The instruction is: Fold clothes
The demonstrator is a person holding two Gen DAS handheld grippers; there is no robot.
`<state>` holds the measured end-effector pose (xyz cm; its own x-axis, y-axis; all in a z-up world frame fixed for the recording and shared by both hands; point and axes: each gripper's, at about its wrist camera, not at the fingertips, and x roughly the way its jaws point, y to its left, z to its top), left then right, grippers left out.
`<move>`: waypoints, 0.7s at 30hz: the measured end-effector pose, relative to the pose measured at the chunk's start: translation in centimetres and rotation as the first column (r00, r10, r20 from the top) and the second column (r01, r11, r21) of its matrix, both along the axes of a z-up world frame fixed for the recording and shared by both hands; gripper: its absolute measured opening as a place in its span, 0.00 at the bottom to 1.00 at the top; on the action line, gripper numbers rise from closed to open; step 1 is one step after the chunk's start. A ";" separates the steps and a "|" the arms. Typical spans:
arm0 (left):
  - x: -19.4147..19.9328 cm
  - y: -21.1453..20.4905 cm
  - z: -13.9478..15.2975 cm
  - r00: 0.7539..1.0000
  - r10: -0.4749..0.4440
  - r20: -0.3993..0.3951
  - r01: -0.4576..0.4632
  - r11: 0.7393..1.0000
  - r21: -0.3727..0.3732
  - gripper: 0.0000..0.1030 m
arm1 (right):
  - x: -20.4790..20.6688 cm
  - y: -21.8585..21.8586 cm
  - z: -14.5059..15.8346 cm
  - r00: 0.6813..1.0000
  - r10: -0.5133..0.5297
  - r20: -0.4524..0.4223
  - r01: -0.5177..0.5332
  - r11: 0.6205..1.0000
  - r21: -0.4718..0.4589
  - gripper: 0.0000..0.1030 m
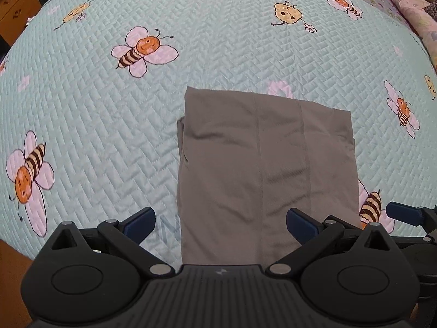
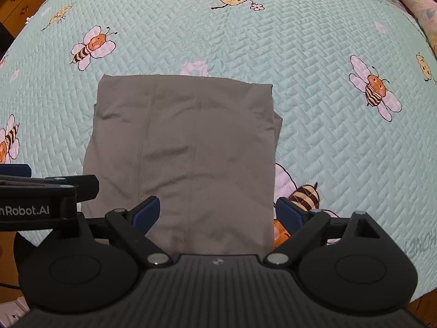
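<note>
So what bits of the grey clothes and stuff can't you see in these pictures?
- Near edge of the grey garment: in both wrist views the gripper body covers it.
- What kind of garment it is: folded over, no sleeves or legs showing.
- Whether the left gripper or right gripper touches the cloth: jaws wide open, height unclear.
- Wooden furniture past the bee quilt: cut off by the edge.

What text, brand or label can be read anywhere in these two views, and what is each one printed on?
"nRobot.AI": white letters on the side of the left gripper, cut off at the frame's left edge, so the start is missing.
Faint lettering on the quilt at the right edge of the right wrist view: too blurred to read.
Faint blue marks on the quilt beside the grey garment in the left wrist view: unreadable.
The small logo on each gripper body carries no letters.
</note>
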<state>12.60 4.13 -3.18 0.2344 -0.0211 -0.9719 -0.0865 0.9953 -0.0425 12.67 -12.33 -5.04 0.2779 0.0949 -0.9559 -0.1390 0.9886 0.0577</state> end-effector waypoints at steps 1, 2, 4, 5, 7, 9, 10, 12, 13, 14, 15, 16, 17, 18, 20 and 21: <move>0.2 0.0 -0.1 1.000 -0.001 0.000 0.001 1.000 0.003 0.99 | 0.2 0.0 -0.1 1.000 0.001 -0.003 -0.001 1.000 0.000 0.89; 0.3 0.0 -0.2 1.000 -0.001 -0.001 0.001 1.000 0.004 0.99 | 0.3 0.1 -0.2 1.000 0.001 -0.005 -0.001 1.000 0.000 0.89; 0.6 0.0 -0.5 1.000 -0.001 -0.006 0.001 1.000 0.003 0.99 | 0.6 0.1 -0.5 1.000 0.004 -0.011 -0.004 1.000 -0.002 0.89; 0.7 0.0 -0.7 1.000 0.000 -0.009 0.000 1.000 0.002 0.99 | 0.7 0.1 -0.6 1.000 0.006 -0.014 -0.006 1.000 -0.003 0.89; 1.0 0.0 -1.0 1.000 0.001 -0.015 -0.001 1.000 0.002 0.99 | 0.9 0.2 -0.9 1.000 0.006 -0.023 -0.006 1.000 -0.003 0.89; 1.1 -0.1 -1.2 1.000 -0.003 -0.018 0.004 1.000 0.009 0.99 | 1.1 0.1 -1.2 1.000 0.006 -0.028 -0.006 1.000 -0.004 0.89; 1.1 -0.1 -1.3 1.000 -0.006 -0.021 0.006 1.000 0.011 0.99 | 1.2 0.1 -1.3 1.000 0.006 -0.031 -0.007 1.000 -0.005 0.89; 1.2 -0.1 -1.5 0.999 -0.012 -0.032 0.012 1.000 0.006 0.99 | 1.3 -0.1 -1.6 0.999 0.007 -0.042 -0.007 1.000 0.000 0.89; 1.2 -0.1 -1.7 0.999 -0.014 -0.038 0.014 1.000 0.001 0.99 | 1.3 -0.1 -1.6 0.999 0.010 -0.049 -0.009 1.000 0.005 0.89; 1.2 -0.1 -1.8 0.999 -0.017 -0.044 0.017 1.000 -0.003 0.99 | 1.3 -0.2 -1.7 0.999 0.013 -0.053 -0.012 1.000 0.009 0.89; 1.2 -0.1 -1.9 0.999 -0.018 -0.047 0.018 1.000 -0.003 0.99 | 1.3 -0.3 -1.8 0.998 0.016 -0.056 -0.015 1.000 0.013 0.89; 1.0 0.0 -2.1 0.999 -0.018 -0.044 0.019 1.000 0.007 0.99 | 1.2 -0.4 -1.8 0.998 0.016 -0.056 -0.016 1.000 0.010 0.89; 0.8 0.1 -2.2 0.999 -0.019 -0.041 0.020 1.000 0.017 0.99 | 1.1 -0.4 -1.9 0.998 0.017 -0.052 -0.017 1.000 0.005 0.89; 0.6 0.1 -2.4 0.999 -0.021 -0.038 0.022 0.999 0.029 0.99 | 0.9 -0.6 -1.9 0.999 0.019 -0.047 -0.019 1.000 0.001 0.89; -0.1 0.2 -2.7 0.999 -0.027 -0.034 0.028 0.999 0.045 0.98 | 0.3 -0.9 -2.1 0.999 0.020 -0.042 -0.020 1.000 0.002 0.89; -0.5 0.1 -2.8 0.999 -0.035 -0.034 0.037 0.998 0.051 0.98 | 0.1 -1.2 -2.2 0.999 0.017 -0.040 -0.017 1.000 0.005 0.89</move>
<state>12.12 4.26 -6.01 0.2021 0.0213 -0.9791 -0.0508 0.9986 0.0113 12.73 -13.50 -7.20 0.2379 0.1041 -0.9657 -0.1531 0.9858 0.0685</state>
